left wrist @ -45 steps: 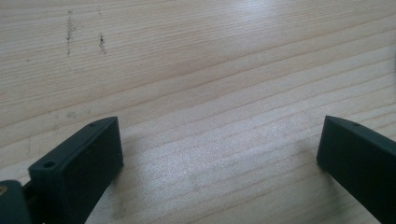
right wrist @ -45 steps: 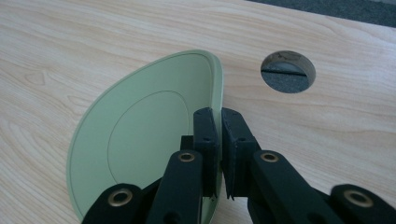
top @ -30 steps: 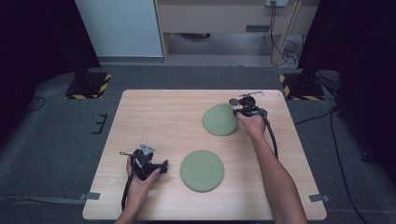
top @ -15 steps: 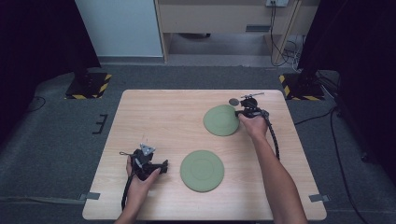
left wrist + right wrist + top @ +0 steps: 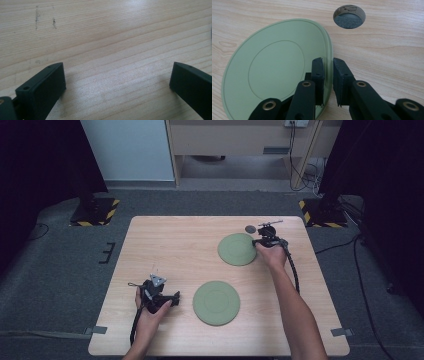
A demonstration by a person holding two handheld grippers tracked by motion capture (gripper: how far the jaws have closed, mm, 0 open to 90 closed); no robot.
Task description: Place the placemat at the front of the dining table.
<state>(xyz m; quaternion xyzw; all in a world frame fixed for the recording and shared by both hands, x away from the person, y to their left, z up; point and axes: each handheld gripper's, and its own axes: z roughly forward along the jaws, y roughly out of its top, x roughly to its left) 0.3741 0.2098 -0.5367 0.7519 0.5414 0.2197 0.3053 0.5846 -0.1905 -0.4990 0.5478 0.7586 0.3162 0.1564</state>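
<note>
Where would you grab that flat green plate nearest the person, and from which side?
By its thin rim. The near plate lies flat on the table, so only the edge offers a bite. The open left gripper sits just beside its left edge, so come in low from there. The right gripper already straddles the far plate's rim, jaws just opening.

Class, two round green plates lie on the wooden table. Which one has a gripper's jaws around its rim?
The far green plate, beside the round hole in the table: the right gripper straddles its rim. The near green plate lies untouched, apart from the left gripper.
</note>
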